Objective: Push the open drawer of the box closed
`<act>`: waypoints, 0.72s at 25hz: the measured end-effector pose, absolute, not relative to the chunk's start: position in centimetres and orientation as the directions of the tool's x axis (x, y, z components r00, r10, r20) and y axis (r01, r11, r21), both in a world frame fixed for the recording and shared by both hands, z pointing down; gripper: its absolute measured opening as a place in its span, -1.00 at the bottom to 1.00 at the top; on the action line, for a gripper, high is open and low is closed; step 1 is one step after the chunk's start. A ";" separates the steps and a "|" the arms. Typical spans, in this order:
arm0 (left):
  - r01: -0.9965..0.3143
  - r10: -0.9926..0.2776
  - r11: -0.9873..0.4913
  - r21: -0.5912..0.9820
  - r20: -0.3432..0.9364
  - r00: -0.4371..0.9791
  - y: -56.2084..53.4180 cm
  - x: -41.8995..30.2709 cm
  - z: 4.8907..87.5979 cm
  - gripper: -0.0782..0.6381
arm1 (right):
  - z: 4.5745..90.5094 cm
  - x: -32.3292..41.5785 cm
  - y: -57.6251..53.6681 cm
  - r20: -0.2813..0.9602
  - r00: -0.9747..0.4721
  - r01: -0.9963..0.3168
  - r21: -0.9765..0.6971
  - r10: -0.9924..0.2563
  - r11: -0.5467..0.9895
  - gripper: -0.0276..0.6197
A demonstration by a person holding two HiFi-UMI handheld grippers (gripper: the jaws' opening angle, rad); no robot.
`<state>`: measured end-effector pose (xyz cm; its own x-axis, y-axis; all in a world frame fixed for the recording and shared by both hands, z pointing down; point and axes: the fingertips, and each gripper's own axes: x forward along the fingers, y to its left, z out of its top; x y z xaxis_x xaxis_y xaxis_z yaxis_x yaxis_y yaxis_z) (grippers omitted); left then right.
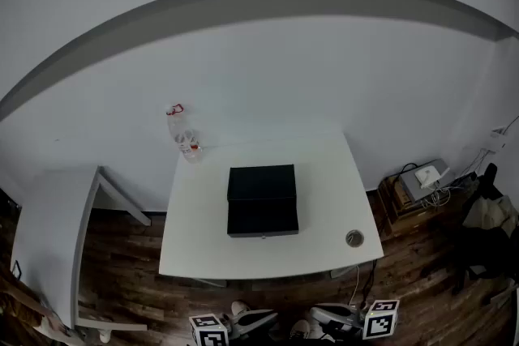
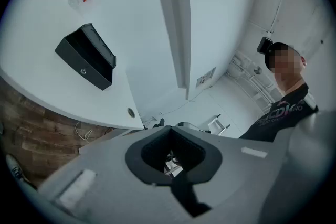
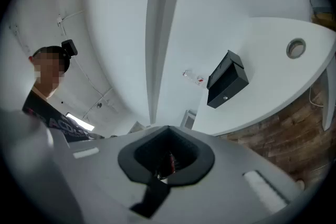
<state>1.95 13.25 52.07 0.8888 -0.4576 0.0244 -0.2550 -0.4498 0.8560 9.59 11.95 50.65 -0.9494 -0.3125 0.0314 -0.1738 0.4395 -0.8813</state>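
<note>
Grey and closed up, my left claw (image 1: 263, 317) and right claw (image 1: 323, 312) hang low over the wooden floor (image 1: 122, 271), short of the worktop's near edge. Each has its jaws together with nothing between them. Past that edge the white worktop (image 1: 203, 247) carries a round metal grommet (image 1: 354, 238) at near right. The black box (image 1: 261, 184) sits about mid-surface, well apart from both claws. Its drawer (image 1: 263, 219) seems to stand out towards me, with 1 small knob (image 1: 261, 237) on the front face.

I judge the box stiff, matte and fairly light, so on this smooth top it may skate away under a push. I would not grip anything. I would set closed tips flat on the drawer front, centred and just beside the knob, perhaps bracing the back wall with the other claw. A clear bottle (image 1: 183, 135) sits at the far left corner.
</note>
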 end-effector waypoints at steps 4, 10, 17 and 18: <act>-0.255 -0.461 -0.450 0.856 0.022 0.887 13.4 1.6 51.9 -0.78 | 50.5 9.3 12.1 0.031 -0.950 -0.175 -0.879 -0.312 0.443 -0.91; -0.258 -0.467 -0.452 0.854 0.020 0.884 13.8 1.5 51.8 -0.78 | 50.4 9.3 12.5 0.030 -0.951 -0.174 -0.874 -0.307 0.453 -0.91; -0.263 -0.482 -0.449 0.854 0.017 0.876 14.1 1.1 51.8 -0.78 | 49.9 9.4 12.5 0.005 -0.950 -0.157 -0.872 -0.313 0.463 -0.91; -0.264 -0.484 -0.449 0.853 0.016 0.875 14.1 1.1 51.9 -0.78 | 49.8 9.6 12.4 0.003 -0.948 -0.159 -0.870 -0.317 0.466 -0.90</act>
